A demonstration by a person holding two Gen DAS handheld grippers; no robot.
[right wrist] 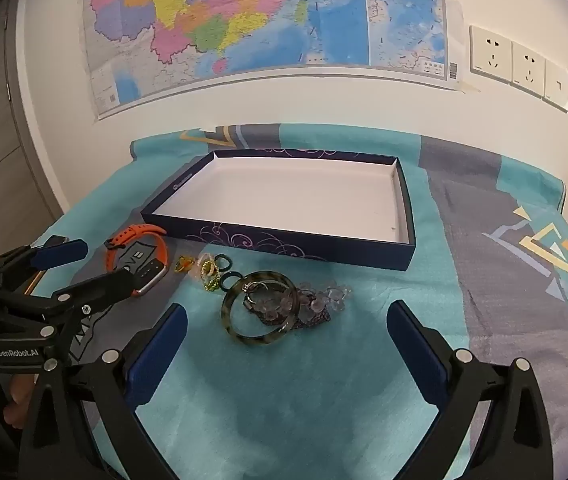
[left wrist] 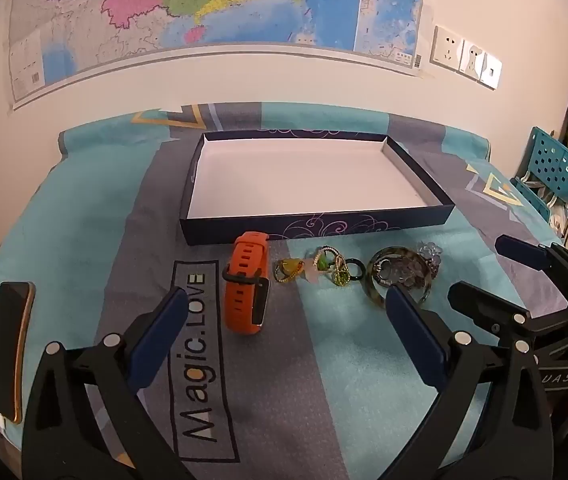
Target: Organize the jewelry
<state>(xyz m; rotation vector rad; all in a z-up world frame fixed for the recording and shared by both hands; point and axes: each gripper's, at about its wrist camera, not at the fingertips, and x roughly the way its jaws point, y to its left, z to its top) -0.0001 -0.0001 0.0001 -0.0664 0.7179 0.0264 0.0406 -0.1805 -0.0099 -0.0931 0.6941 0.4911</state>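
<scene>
A shallow dark-blue box (left wrist: 320,226) (right wrist: 284,244) with a white inside stands open on the cloth. In front of it lies a row of jewelry: an orange watch (left wrist: 244,288) (right wrist: 136,248), a cluster of small rings (left wrist: 316,270) (right wrist: 208,270), a mottled green bangle (left wrist: 376,292) (right wrist: 230,320) and a clear bead bracelet (left wrist: 430,256) (right wrist: 324,298). My left gripper (left wrist: 286,300) is open, just short of the watch and rings. My right gripper (right wrist: 288,314) is open, just short of the bangle; it also shows in the left wrist view (left wrist: 484,268).
A phone (left wrist: 6,348) lies at the cloth's left edge. The cloth (right wrist: 484,208) is teal and grey with "Magic.LOVE" print. A map and wall sockets (right wrist: 520,66) are behind. A blue plastic basket (left wrist: 550,168) stands at the right.
</scene>
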